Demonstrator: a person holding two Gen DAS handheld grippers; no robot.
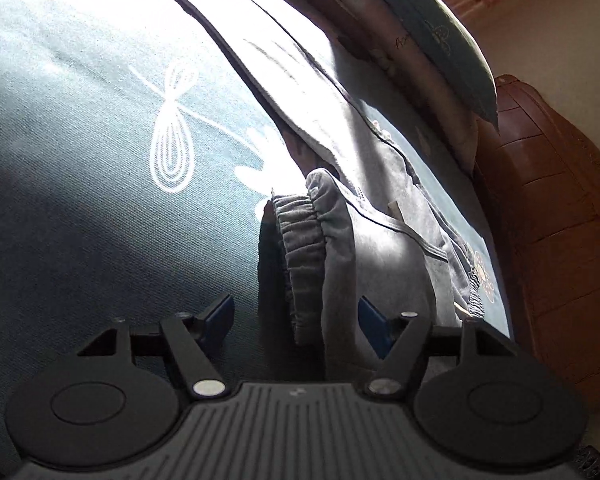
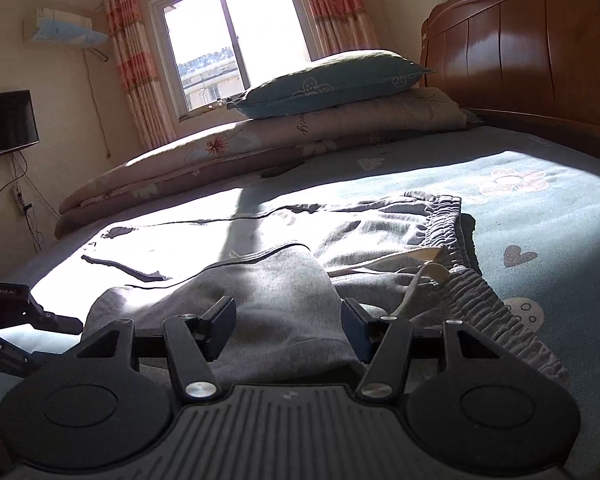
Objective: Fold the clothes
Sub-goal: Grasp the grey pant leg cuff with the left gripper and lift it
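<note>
Grey trousers spread on the bed, long axis running from the elastic waistband toward the window side. Raised fold straight ahead of the left gripper, between its parted jaws, not pinched (pads clear of cloth). Right gripper likewise agape, empty, cloth just ahead. Left pitched down steeper, rolled; right nearly level.

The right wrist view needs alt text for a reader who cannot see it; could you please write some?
Grey sweatpants lie spread on a teal flowered bedsheet, with a raised fold between the open fingers of the right gripper. Behind are a teal pillow on a folded quilt, a wooden headboard and a bright window.
</note>
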